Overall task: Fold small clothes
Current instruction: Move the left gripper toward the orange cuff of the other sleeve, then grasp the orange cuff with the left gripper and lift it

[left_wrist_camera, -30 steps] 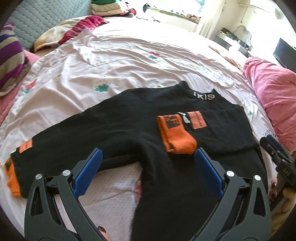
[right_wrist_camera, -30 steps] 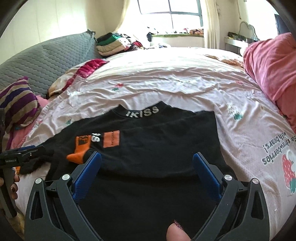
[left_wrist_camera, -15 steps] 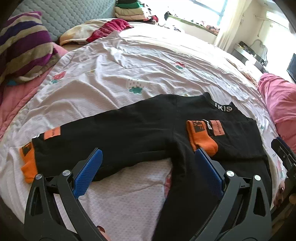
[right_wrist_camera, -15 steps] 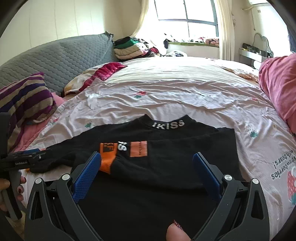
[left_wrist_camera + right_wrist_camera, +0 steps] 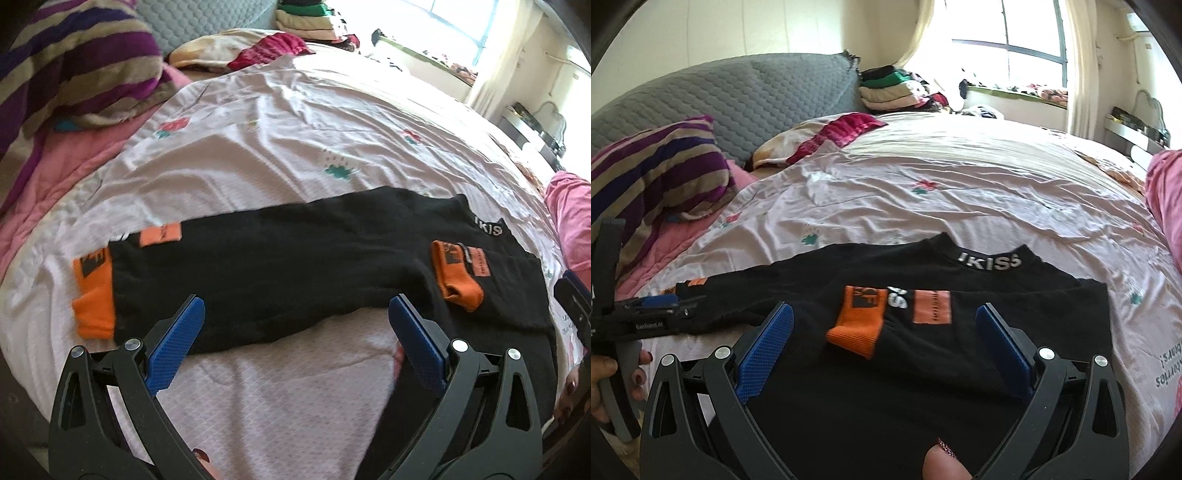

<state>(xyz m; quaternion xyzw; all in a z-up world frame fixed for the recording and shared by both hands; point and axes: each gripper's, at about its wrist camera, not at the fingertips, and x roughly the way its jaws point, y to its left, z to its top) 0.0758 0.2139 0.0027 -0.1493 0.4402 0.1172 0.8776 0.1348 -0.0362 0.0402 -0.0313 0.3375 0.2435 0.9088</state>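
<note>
Centrally, a black long-sleeved knit top with orange cuffs and a white-lettered collar [image 5: 314,258] lay flat on the pale pink printed bedsheet [image 5: 295,147], near the bed's front edge. One sleeve was already folded across the chest, its orange ribbed cuff [image 5: 858,328] resting on the body beside an orange rectangular patch [image 5: 932,306]. The other sleeve [image 5: 229,273] was spread out straight to the left, its orange cuff [image 5: 94,291] lying on the sheet at the far end, not yet folded in. Judged from this, roughly the first fold was done; the second sleeve and the body folds remained. The left gripper [image 5: 295,332] hovered above the outstretched sleeve, jaws spread wide and holding nothing. The right gripper [image 5: 884,343] hovered over the body of the top, jaws likewise spread and empty; a fingertip showed at the bottom edge of its view. Beyond the garment: a purple-and-tan striped pillow [image 5: 653,170] at left, a grey quilted headboard [image 5: 738,96] behind it, a crumpled red and cream cloth [image 5: 827,136] near the headboard, a stack of folded clothes [image 5: 890,88] further back under the window, and a pink blanket [image 5: 1167,206] at the right edge.
</note>
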